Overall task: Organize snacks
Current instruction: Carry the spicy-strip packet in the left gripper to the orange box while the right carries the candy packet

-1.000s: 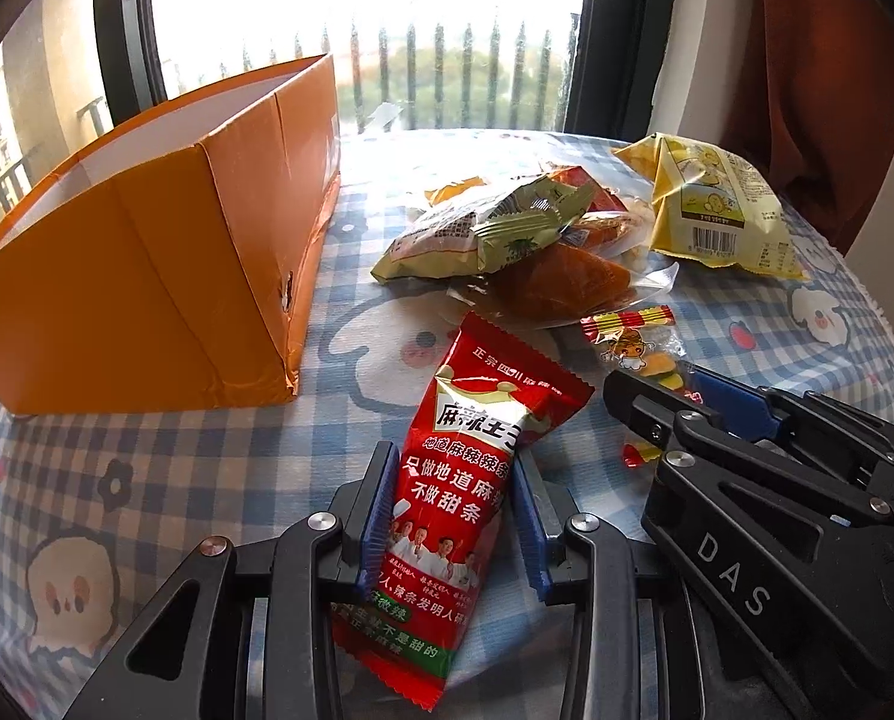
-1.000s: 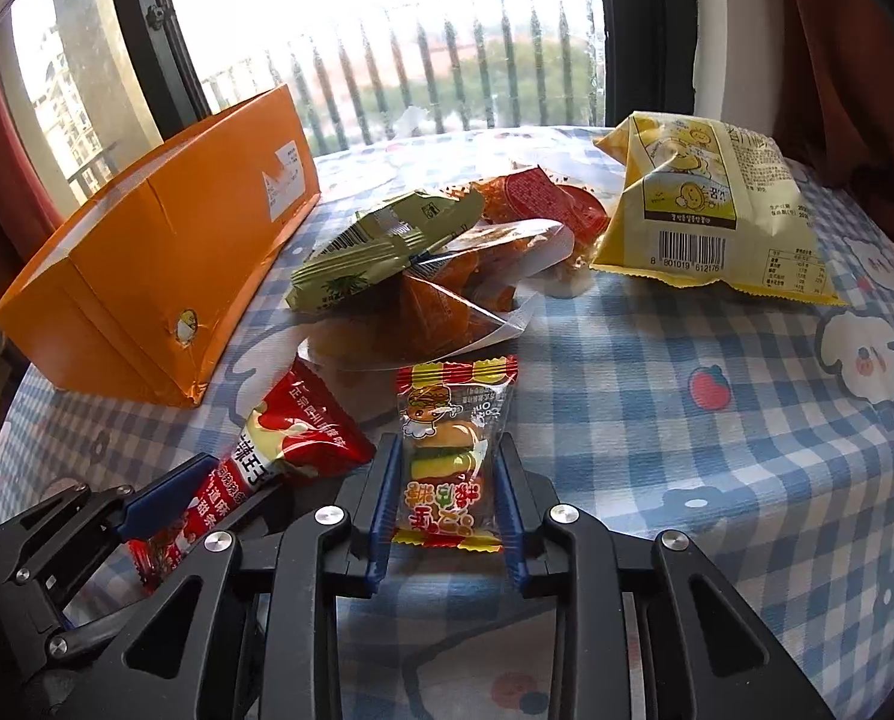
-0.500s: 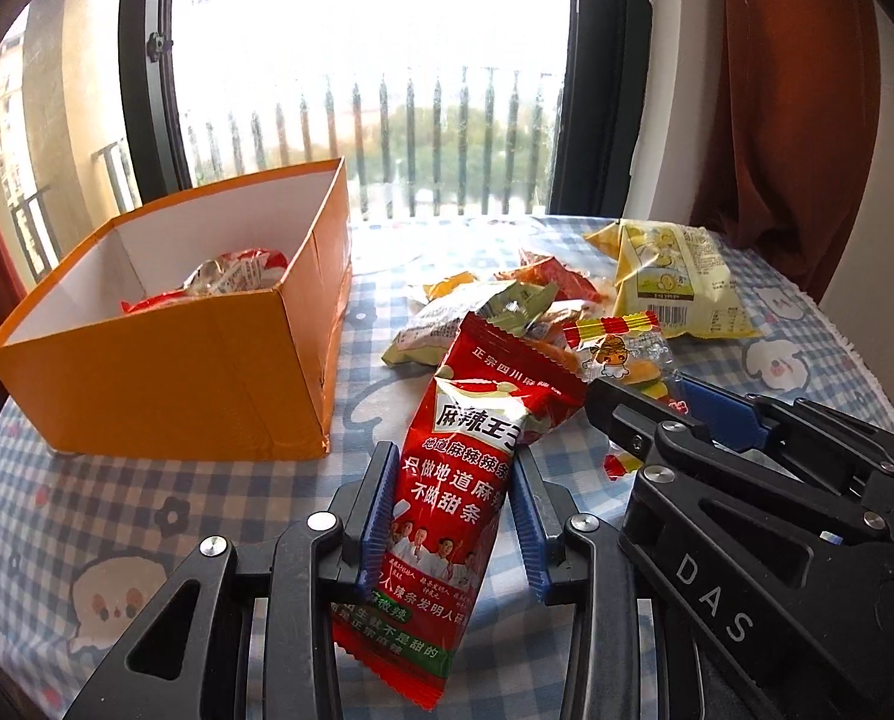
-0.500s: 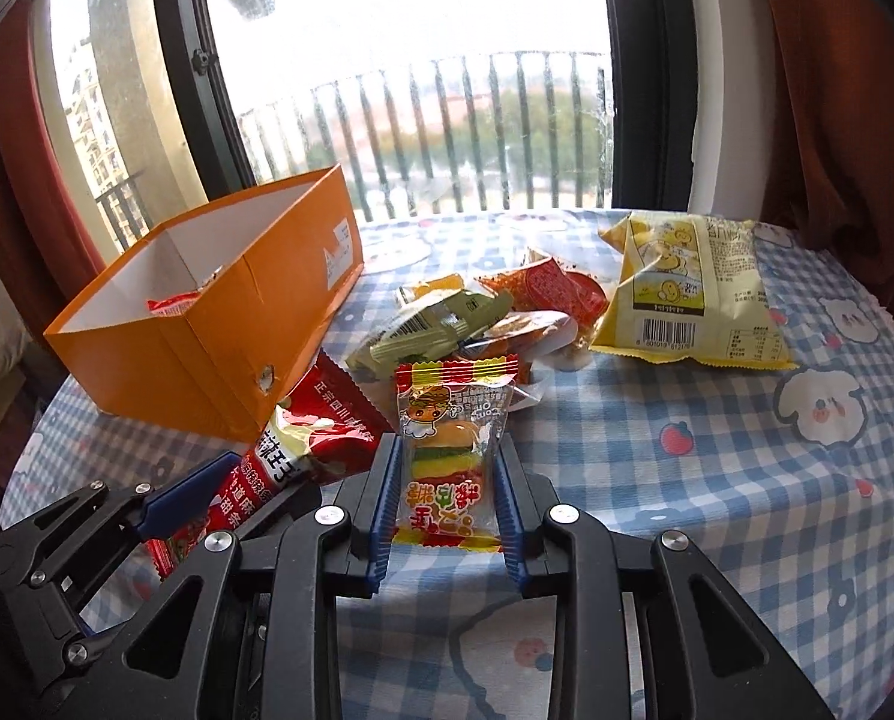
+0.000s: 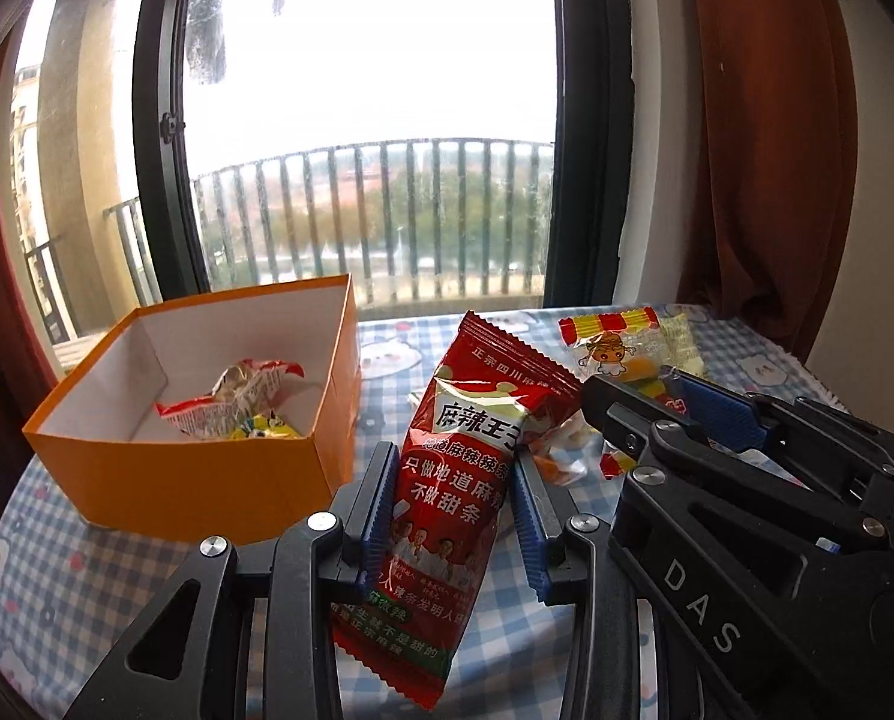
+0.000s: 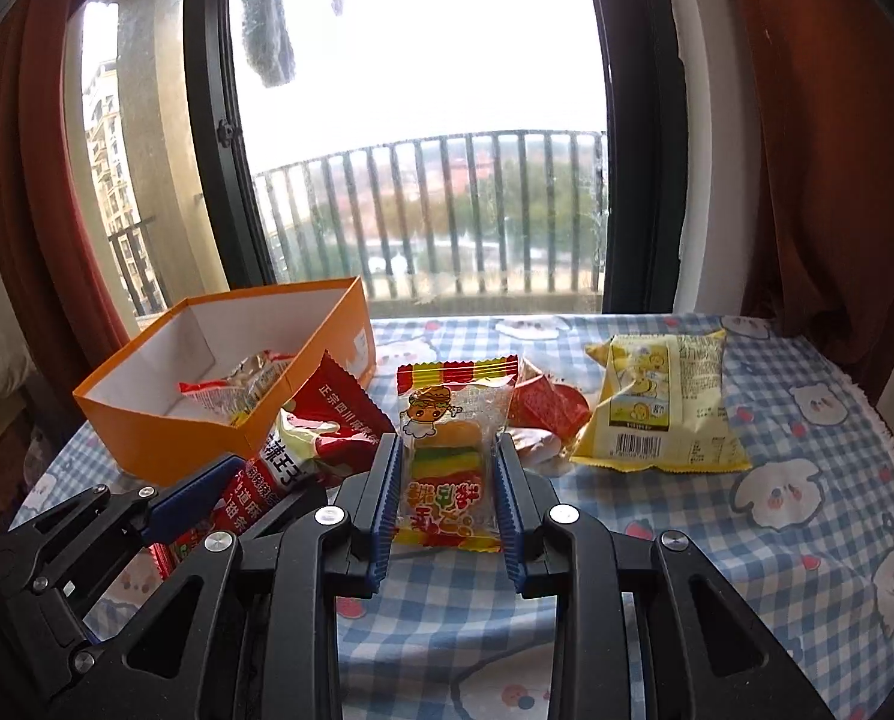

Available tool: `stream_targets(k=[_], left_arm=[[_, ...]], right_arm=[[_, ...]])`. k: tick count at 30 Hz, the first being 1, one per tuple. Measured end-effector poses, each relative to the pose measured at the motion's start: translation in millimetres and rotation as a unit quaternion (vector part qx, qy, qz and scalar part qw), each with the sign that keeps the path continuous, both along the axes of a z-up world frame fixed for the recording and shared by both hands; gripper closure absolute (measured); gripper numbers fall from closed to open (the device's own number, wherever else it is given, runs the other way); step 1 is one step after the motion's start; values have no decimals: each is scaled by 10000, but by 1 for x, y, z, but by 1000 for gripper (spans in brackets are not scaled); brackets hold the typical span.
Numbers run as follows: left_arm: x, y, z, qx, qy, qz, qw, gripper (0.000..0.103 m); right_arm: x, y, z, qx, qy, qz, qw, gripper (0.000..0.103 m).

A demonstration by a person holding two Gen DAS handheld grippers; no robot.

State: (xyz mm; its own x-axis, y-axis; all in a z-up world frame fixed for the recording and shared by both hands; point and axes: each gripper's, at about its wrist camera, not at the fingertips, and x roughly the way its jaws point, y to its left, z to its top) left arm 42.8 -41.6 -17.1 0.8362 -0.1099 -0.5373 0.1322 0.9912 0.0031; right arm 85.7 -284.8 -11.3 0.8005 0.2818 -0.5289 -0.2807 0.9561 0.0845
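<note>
Snacks (image 6: pixel 237 393) already lay in the orange box (image 5: pixel 207 474); my left gripper (image 5: pixel 450 507) clamped the red spicy-strip packet (image 5: pixel 465 480), my right gripper (image 6: pixel 447 495) the burger gummy packet (image 6: pixel 453 450); the yellow bag (image 6: pixel 663 405) waited.

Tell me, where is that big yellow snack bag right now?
In the right wrist view, the yellow snack bag lies on the checked tablecloth, right of the red packet and far from the orange box.
</note>
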Motion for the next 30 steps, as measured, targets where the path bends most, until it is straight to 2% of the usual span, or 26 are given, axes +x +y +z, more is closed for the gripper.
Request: stream_targets(k=[12, 30], left_arm=[[13, 17, 30, -34, -461, 153, 9988, 67], [57, 72, 44, -23, -674, 682, 9954, 67]], right_arm=[[11, 19, 33, 53, -589, 135, 9982, 71], [63, 83, 45, 255, -788, 523, 9952, 71]])
